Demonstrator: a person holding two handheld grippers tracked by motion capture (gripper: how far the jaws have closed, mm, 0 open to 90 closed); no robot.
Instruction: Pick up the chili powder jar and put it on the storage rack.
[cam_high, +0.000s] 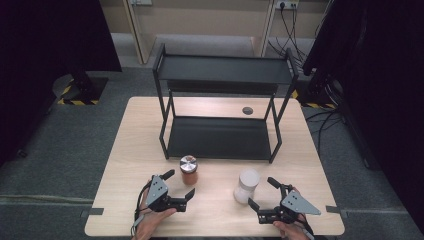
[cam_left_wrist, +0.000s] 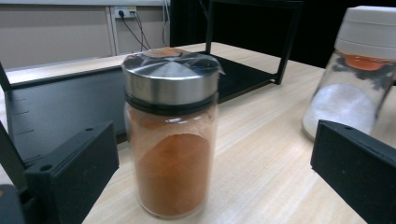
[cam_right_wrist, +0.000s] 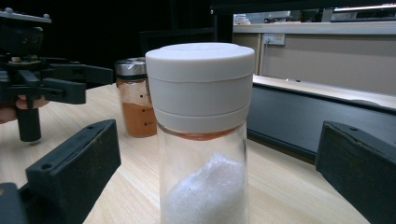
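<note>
High view: my left gripper (cam_high: 179, 183) sits w/ jaws spread wide, just short of the glass jar of orange powder w/ shiny metal lid (cam_high: 189, 170), not touching it; right gripper (cam_high: 264, 191) is likewise wide open, jaws either side of the near face of the clear jar of white grains w/ white plastic cap (cam_high: 247, 185), no contact I can confirm. Both jars stand upright, long axis vertical, on the light wooden table (cam_high: 130, 165), just in front of the black two-tier metal rack (cam_high: 220, 105). My hands are cut off at the bottom edge. Left gripper view: orange jar upright between the spread jaws, gaps both sides; its base is cropped, and the white jar is cut off at right. Right gripper view: white-cap jar centred between open jaws, bottom cropped; orange jar partly hidden behind it, left gripper beyond.
</note>
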